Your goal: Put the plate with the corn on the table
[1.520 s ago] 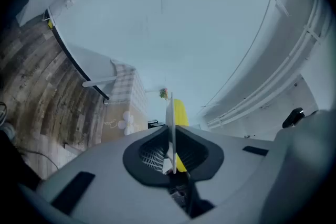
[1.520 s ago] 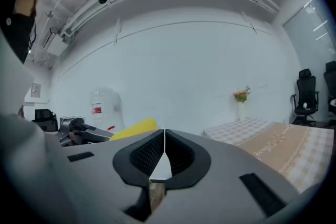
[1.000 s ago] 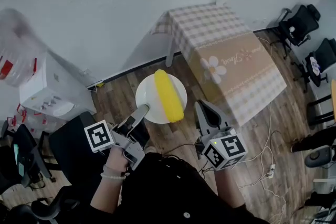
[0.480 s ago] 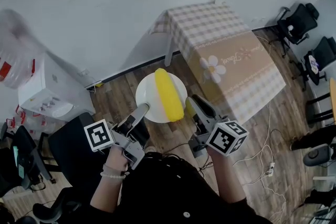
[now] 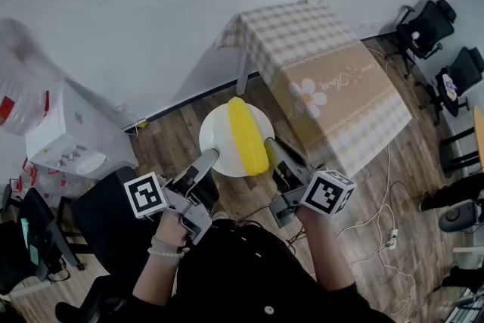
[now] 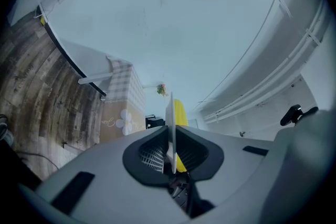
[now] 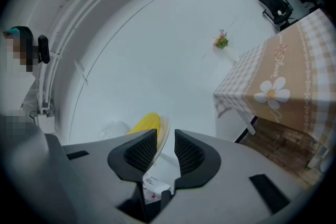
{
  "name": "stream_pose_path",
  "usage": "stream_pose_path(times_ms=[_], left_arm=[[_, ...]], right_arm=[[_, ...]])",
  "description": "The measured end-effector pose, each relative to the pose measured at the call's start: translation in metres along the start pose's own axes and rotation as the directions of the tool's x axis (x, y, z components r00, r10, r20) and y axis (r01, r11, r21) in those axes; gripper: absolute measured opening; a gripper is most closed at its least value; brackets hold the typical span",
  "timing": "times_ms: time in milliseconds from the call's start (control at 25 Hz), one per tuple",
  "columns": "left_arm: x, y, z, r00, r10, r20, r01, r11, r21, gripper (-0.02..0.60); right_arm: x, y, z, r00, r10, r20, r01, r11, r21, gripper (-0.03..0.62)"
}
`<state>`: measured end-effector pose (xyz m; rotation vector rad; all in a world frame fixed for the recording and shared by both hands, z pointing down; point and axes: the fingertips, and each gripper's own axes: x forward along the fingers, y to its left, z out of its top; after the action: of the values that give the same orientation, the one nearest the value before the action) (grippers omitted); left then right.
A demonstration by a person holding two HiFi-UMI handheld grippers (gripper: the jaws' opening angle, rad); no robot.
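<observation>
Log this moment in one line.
left gripper: shut on plate rim | right gripper: open around rim | corn: on plate | table: not reached

A round white plate is seen bearing a bright yellow corn cob. The rectangular table is covered by a beige-and-white checked cloth, whose plain tan panel is printed with a white, yellow-centred daisy. The grey left gripper and grey right gripper are lined with black ribbed pads, and their cubes are marked in black on white. Brown wood grain is shown on the plank floor, and the plain wall is painted white.
</observation>
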<state>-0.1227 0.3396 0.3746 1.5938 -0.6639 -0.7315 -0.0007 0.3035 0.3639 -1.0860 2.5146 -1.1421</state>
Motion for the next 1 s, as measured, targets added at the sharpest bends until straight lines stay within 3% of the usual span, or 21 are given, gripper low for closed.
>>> stream_pose_path(times_ms=[360, 1000], left_arm=[[-0.002, 0.002, 0.015, 0.999, 0.018, -0.033, -0.017, 0.999, 0.033, 0.034], [-0.015, 0.012, 0.021, 0.998, 0.046, -0.044, -0.045, 0.999, 0.019, 0.034]], right_arm=[[0.012, 0.003, -0.005, 0.999, -0.037, 0.034, 0.037, 0.999, -0.005, 0.100], [0.018, 0.007, -0.020, 0.997, -0.066, 0.031, 0.066, 0.998, -0.006, 0.098]])
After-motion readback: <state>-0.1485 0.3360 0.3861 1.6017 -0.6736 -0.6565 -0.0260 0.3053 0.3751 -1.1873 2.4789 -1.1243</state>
